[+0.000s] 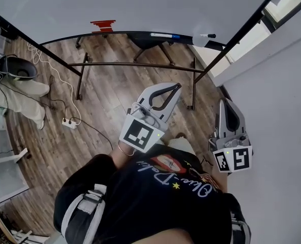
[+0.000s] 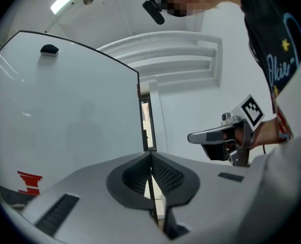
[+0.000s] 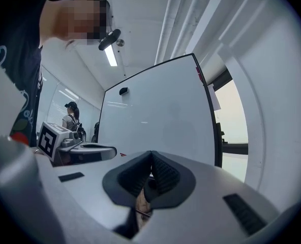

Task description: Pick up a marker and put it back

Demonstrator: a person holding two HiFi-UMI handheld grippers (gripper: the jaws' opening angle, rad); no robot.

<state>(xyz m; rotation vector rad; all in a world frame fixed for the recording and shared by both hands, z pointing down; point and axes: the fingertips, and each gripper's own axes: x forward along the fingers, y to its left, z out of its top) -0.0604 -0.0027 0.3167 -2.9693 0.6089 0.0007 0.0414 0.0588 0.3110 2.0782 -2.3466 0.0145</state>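
From the head view I look down on a whiteboard (image 1: 140, 6) with a dark tray along its lower edge. A marker with a blue band (image 1: 164, 35) lies on the tray, and a white marker with a black cap (image 1: 206, 35) lies further right. My left gripper (image 1: 174, 87) is held short of the tray, its jaws together and empty. My right gripper (image 1: 226, 103) sits further right near the wall, also shut and empty. In the left gripper view the closed left gripper (image 2: 150, 154) points at the board's edge. The right gripper (image 3: 151, 154) faces the board (image 3: 160, 116).
The board's black frame legs (image 1: 135, 64) stand on the wood floor. A power strip (image 1: 69, 122) and cables lie left, beside another person's legs (image 1: 23, 93). A white wall (image 1: 277, 111) is close on the right. A black magnet (image 2: 49, 49) and red marking (image 2: 29, 182) are on the board.
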